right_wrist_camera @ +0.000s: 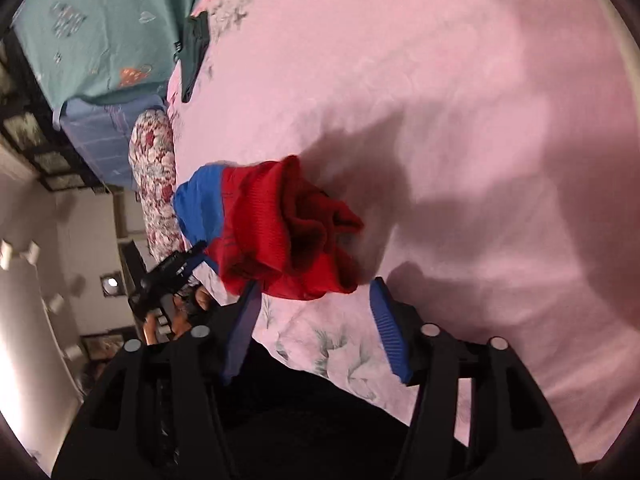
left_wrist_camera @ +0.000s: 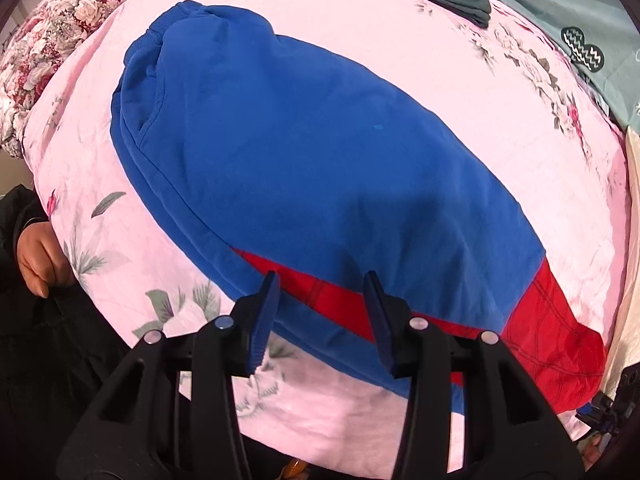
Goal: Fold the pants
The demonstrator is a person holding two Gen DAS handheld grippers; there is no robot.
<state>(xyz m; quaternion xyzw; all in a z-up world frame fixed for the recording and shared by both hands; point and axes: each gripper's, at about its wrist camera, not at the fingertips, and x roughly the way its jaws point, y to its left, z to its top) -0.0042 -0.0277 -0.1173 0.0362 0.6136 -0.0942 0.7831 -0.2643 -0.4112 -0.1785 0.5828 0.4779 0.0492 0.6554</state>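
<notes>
The blue and red pants (left_wrist_camera: 304, 168) lie flat on the pink sheet (left_wrist_camera: 460, 64) of the bed, with the red cuff ends (right_wrist_camera: 288, 232) bunched up near the bed's edge. The left gripper (left_wrist_camera: 322, 282) hangs just over the red part with its fingers wide apart and nothing in them. The right gripper (right_wrist_camera: 314, 290) is also spread apart and holds nothing, right by the red cuffs.

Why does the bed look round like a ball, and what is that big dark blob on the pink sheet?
Left wrist view: the fisheye lens bends the pink sheet and blue pants into a dome; it is sharp and evenly lit. Right wrist view: slightly blurred, and the dark blob is a shadow cast beside the red cuffs, apparently by the gripper and hand above.
</notes>
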